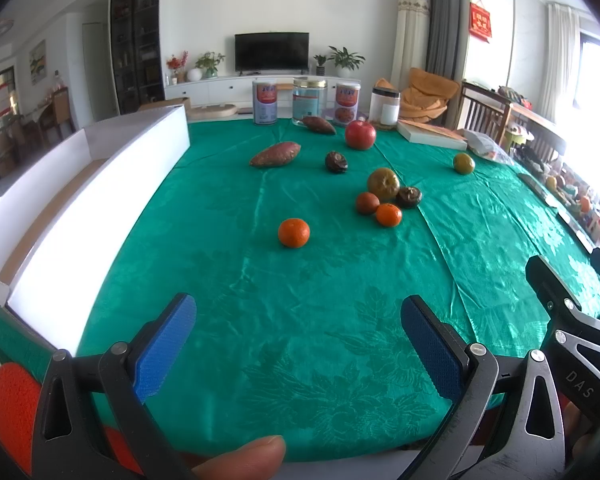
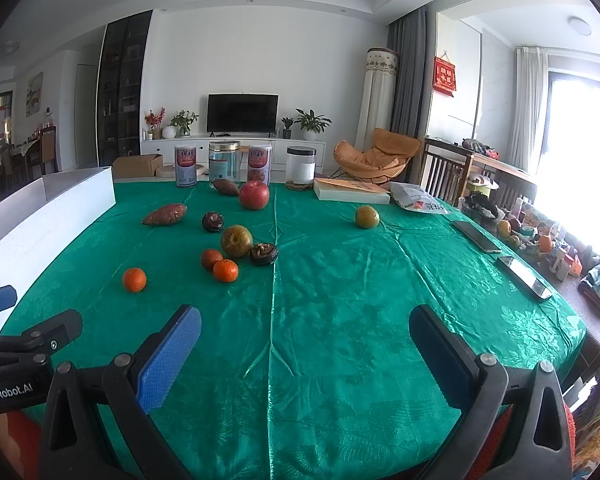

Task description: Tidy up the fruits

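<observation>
Fruit lies scattered over the green tablecloth (image 1: pixel 300 320), none of it in the white box (image 1: pixel 100 168) that stands along the table's left edge. Nearest that box is a sweet potato (image 1: pixel 275 154), with a second sweet potato (image 1: pixel 318 124) farther back by the tins and jars (image 1: pixel 309 101). A lone tangerine (image 1: pixel 293 232) sits closest to the left gripper (image 1: pixel 298 348), whose blue pads are spread wide with nothing between them. Farther right, a dark dried fruit (image 1: pixel 336 162) lies apart, and a red apple (image 1: pixel 360 134) stands behind it. A tight cluster follows: a brownish pear (image 1: pixel 383 183), a reddish tangerine (image 1: pixel 367 203), an orange tangerine (image 1: pixel 389 215) and another dark dried fruit (image 1: pixel 409 197), all touching or just beside one another. A greenish fruit (image 2: pixel 367 217) sits alone well to the right. The right gripper (image 2: pixel 305 356) hangs over bare cloth, released and holding nothing. Two phones (image 2: pixel 500 250) lie near the table's right edge.
</observation>
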Demonstrator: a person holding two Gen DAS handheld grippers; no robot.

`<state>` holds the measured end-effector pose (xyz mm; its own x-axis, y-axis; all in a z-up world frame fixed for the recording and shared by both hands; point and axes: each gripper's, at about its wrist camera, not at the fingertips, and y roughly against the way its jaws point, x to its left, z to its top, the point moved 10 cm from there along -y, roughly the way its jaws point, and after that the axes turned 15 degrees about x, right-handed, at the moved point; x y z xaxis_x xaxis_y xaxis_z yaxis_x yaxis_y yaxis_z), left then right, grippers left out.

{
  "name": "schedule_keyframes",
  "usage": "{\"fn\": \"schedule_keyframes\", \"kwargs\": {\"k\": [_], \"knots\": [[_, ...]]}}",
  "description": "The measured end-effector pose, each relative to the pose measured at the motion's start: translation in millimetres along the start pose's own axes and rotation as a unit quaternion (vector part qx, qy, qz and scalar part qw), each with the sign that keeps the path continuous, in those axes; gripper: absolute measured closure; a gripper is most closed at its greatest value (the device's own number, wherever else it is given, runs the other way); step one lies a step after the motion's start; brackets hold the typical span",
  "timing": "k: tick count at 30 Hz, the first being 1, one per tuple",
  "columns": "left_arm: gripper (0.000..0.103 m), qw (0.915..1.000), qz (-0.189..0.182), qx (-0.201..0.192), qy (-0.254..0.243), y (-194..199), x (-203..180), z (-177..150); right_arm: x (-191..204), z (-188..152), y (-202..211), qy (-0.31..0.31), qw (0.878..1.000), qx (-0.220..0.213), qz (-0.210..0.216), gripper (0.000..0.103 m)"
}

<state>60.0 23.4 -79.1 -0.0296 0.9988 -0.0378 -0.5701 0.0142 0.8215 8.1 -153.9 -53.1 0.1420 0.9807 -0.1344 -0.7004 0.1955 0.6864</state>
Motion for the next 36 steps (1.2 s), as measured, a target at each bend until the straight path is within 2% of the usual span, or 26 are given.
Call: {"fn": "schedule_keyframes", "kwargs": {"k": [36], "knots": [[0.000,1.0000,0.000,0.000,0.000,-0.7,0.2,-1.1,-1.7,1.3,1.8,-0.001,1.000,0.000,0.000,0.000]]}}
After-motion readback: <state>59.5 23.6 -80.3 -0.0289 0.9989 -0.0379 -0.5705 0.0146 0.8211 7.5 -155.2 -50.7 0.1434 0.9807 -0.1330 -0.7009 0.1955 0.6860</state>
